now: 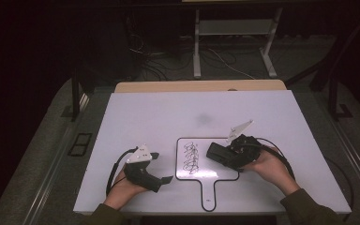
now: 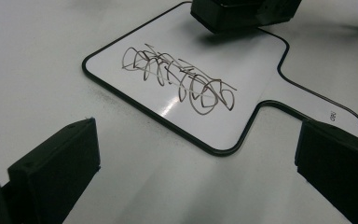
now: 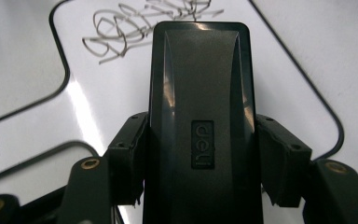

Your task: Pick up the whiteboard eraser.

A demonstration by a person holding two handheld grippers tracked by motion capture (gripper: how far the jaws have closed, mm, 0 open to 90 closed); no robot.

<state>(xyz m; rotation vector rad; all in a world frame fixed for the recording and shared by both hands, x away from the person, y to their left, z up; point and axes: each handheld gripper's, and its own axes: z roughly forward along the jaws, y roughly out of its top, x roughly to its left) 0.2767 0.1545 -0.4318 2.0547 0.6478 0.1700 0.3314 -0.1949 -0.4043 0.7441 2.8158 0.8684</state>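
Note:
A small white paddle-shaped board (image 1: 214,171) with a black rim lies on the table, its handle toward the person. A dark scribble (image 1: 192,158) covers its left half, seen also as the scribble (image 2: 182,77) and scribble (image 3: 140,23). My right gripper (image 1: 225,157) is shut on a black eraser (image 1: 218,154), held just over the board's right part; the eraser (image 3: 200,93) sits between the jaws of the right gripper (image 3: 200,149). My left gripper (image 1: 163,167) stands open left of the board, its fingers (image 2: 56,163) wide apart, nothing between them.
The white table top (image 1: 145,117) stretches wide around the board, with a wooden strip (image 1: 197,86) at its far edge. Beyond it stand white desk legs (image 1: 197,47) and loose cables on the dark floor.

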